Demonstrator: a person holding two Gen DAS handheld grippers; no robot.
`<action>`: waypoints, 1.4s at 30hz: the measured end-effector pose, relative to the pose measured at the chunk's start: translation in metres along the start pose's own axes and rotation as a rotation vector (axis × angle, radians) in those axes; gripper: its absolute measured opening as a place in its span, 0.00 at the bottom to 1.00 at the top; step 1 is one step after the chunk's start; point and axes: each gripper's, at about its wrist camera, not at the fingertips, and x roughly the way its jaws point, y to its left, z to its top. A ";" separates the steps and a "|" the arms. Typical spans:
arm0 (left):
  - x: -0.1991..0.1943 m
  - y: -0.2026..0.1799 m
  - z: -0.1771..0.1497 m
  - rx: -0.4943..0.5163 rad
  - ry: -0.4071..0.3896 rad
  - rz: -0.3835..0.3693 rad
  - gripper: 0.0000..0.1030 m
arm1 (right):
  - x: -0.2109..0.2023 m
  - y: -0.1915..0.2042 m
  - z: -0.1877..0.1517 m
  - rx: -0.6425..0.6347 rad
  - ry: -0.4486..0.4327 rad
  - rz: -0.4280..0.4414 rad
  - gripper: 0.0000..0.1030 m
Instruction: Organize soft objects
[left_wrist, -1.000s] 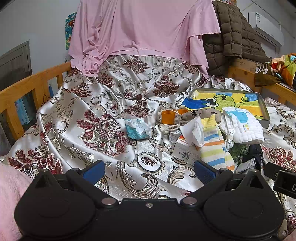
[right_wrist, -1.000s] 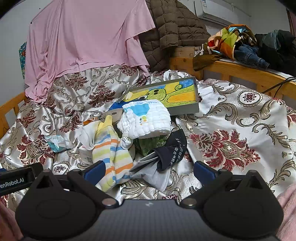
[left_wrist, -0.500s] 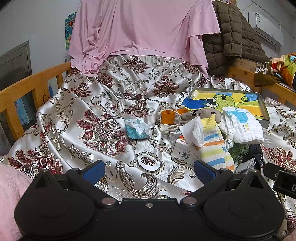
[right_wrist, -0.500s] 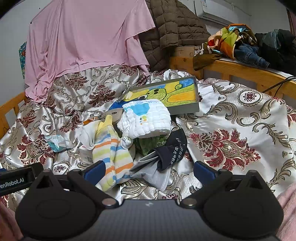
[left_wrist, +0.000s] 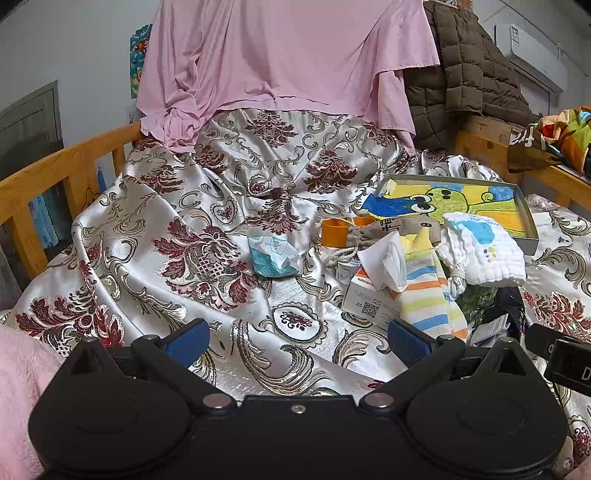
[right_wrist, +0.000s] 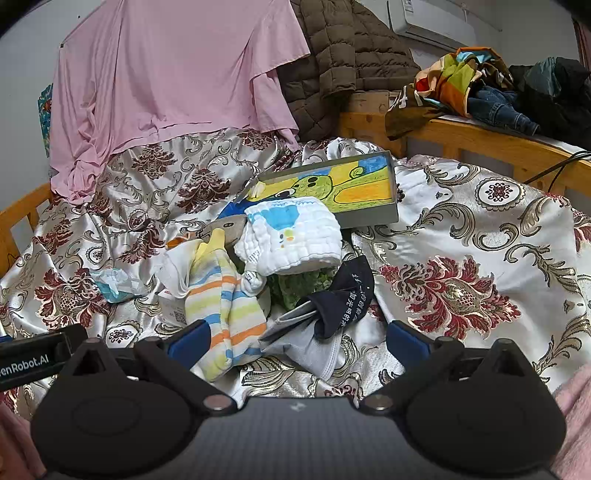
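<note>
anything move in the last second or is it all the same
Nothing visibly changed. Both the left gripper and the right gripper are open and empty as before, held short of the pile. The striped socks, the white cloth, the dark sock and the picture box lie where they did on the patterned bedspread.

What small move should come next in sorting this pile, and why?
Probably ease the right hand-held gripper forward onto the striped sock. Both grippers are open and empty, and the sock lies nearest, on top of the pile, just ahead of its left finger.
</note>
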 end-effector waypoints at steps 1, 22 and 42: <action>0.000 0.000 0.000 0.000 0.000 0.000 0.99 | 0.000 0.000 0.000 0.000 0.000 0.000 1.00; 0.009 -0.012 -0.002 0.066 0.013 -0.054 0.99 | 0.007 0.003 0.016 -0.029 0.030 0.074 1.00; 0.113 -0.069 0.024 0.124 0.206 -0.405 0.98 | 0.110 -0.001 0.086 -0.395 -0.015 0.188 1.00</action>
